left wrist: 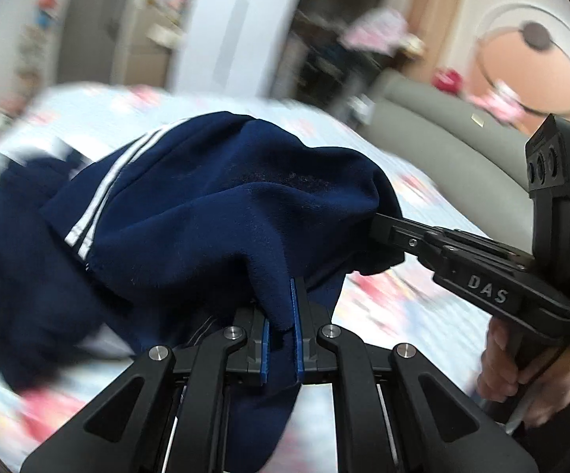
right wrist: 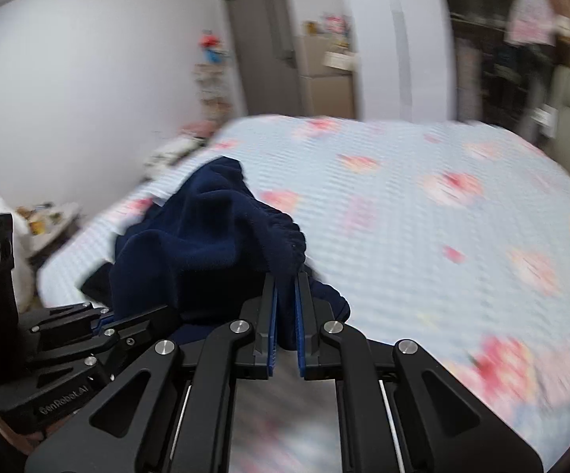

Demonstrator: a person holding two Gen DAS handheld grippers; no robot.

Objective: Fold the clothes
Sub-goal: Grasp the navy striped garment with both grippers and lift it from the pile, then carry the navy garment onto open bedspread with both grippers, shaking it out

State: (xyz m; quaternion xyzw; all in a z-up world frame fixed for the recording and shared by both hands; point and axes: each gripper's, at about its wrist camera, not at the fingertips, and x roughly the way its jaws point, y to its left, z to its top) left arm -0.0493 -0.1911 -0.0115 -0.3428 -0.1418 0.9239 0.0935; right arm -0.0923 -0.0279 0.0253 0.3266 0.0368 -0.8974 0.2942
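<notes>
Navy fleece track pants (left wrist: 190,213), white side stripes, bunched and lifted over floral bed (right wrist: 423,205), left gripper (left wrist: 281,315) and right gripper (right wrist: 286,307) fingers each pinching fabric

Both wrist views close behind own tool, facing across bed (right wrist: 423,205); share navy garment (left wrist: 190,213).

A navy fleece garment (left wrist: 190,213) with white side stripes hangs bunched above the floral bed (right wrist: 423,205), its gathered elastic edge uppermost.
</notes>
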